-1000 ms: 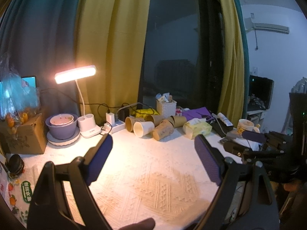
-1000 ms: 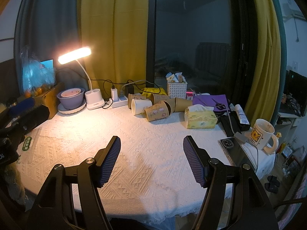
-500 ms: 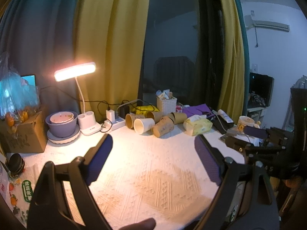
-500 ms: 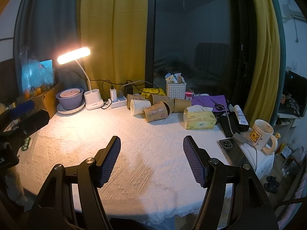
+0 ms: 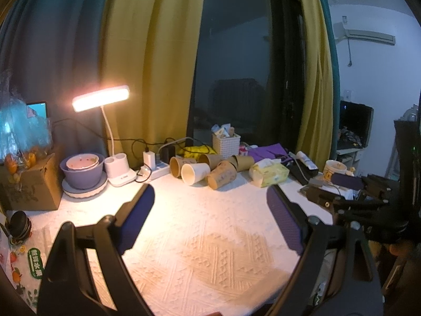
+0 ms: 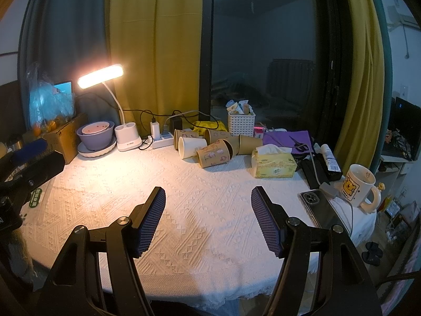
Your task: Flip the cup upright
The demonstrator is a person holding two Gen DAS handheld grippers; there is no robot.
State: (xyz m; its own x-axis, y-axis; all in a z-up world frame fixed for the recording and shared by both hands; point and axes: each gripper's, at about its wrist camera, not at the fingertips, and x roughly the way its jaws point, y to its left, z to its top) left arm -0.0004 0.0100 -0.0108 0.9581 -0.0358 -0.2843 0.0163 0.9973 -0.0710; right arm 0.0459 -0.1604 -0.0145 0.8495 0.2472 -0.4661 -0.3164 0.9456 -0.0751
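Note:
Several paper cups lie on their sides in a cluster at the back of the table: a white cup (image 5: 195, 173) (image 6: 191, 147), a brown printed cup (image 5: 221, 176) (image 6: 213, 153) in front, and more brown cups behind. My left gripper (image 5: 210, 200) is open and empty, well short of the cups. My right gripper (image 6: 208, 197) is open and empty, also well short of them. The right gripper's body shows at the right of the left wrist view (image 5: 355, 200); the left gripper's shows at the left of the right wrist view (image 6: 31, 166).
A lit desk lamp (image 6: 126, 137), a purple bowl on a plate (image 6: 96, 138), a power strip (image 6: 161, 141), a white basket (image 6: 240, 122), a tissue pack (image 6: 273, 163), a phone (image 6: 319, 206) and a yellow-printed mug (image 6: 356, 185) ring the white tablecloth (image 6: 184, 197). A cardboard box (image 5: 31, 181) stands at left.
Both grippers have drifted slightly back from the cups, which look a little farther away. Both stay open and empty.

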